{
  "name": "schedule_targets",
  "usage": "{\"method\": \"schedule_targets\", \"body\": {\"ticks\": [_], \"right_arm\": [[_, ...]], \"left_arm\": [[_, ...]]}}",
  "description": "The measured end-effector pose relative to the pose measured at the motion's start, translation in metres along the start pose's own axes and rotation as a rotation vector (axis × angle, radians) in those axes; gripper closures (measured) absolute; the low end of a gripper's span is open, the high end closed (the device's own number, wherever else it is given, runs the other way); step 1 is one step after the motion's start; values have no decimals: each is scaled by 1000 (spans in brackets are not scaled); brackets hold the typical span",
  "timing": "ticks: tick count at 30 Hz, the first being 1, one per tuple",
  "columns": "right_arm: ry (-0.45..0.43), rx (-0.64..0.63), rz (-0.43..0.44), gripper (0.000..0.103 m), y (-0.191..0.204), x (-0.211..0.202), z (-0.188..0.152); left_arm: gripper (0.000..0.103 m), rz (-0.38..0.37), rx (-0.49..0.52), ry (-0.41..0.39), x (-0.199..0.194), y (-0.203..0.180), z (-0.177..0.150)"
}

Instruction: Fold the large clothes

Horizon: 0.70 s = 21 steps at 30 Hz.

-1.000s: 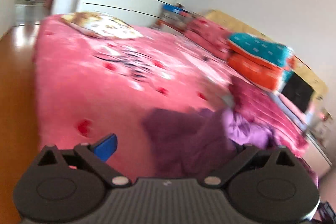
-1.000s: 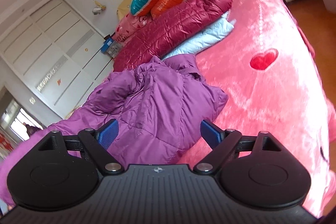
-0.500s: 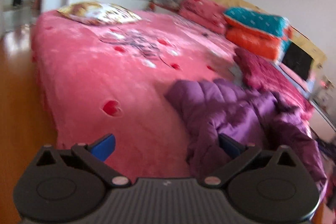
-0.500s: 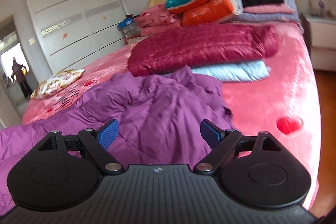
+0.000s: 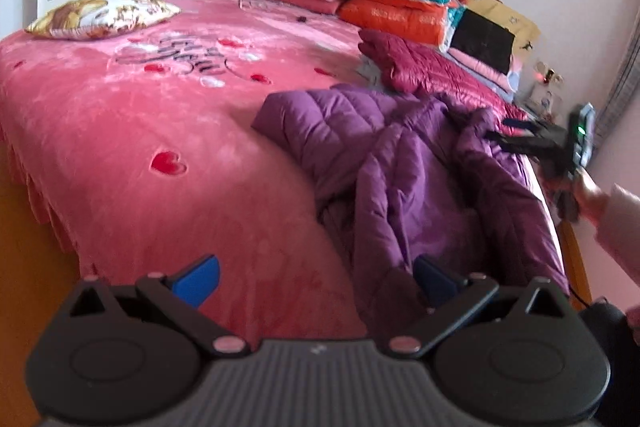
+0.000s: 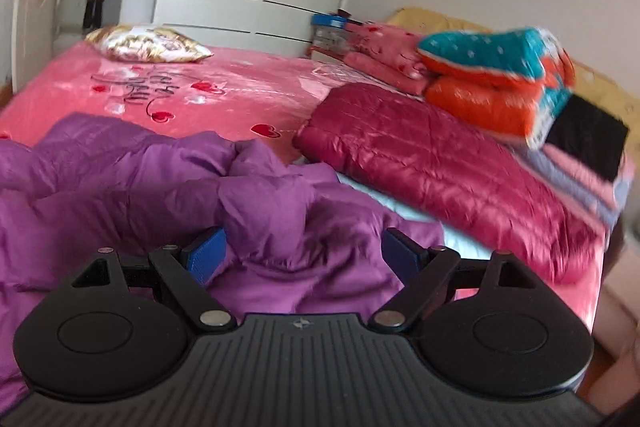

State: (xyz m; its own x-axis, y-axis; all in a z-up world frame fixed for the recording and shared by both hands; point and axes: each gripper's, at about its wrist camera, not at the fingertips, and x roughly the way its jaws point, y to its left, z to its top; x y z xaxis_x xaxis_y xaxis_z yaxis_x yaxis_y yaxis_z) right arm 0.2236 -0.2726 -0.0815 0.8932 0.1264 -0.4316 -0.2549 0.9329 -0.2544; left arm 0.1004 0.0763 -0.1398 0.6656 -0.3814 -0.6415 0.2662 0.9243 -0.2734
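Lying rumpled on the pink bed (image 5: 120, 131), your purple padded coat (image 5: 408, 171) bunches in folds; both grippers, left (image 5: 316, 277) and right (image 6: 304, 247), hover spread, empty.

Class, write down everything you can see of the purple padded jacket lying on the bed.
The purple jacket is a large quilted, puffy coat with a slightly shiny fabric and stitched channels. It lies unfolded and rumpled in loose heaps on the pink bedspread, near the bed's edge. A dark red quilted jacket lies folded just beyond it. The left gripper and right gripper are both open above it, gripping nothing; whether a finger brushes the cloth is unclear.
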Motion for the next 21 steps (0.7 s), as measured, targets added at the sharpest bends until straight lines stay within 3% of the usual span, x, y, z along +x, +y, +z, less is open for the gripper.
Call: {"method": "schedule_targets", "body": {"ticks": [10,16,21], "right_arm": [[92,-91,97,0,6,54,12],[73,-101,192,0,15,34,18],[-4,25,204,0,-6,10,24]], "left_arm": [[1,21,-9,113,-26,18,-30],[1,-18,-64,153,-17,15,-57],[1,-69,-32,218,8,0,-70]]}}
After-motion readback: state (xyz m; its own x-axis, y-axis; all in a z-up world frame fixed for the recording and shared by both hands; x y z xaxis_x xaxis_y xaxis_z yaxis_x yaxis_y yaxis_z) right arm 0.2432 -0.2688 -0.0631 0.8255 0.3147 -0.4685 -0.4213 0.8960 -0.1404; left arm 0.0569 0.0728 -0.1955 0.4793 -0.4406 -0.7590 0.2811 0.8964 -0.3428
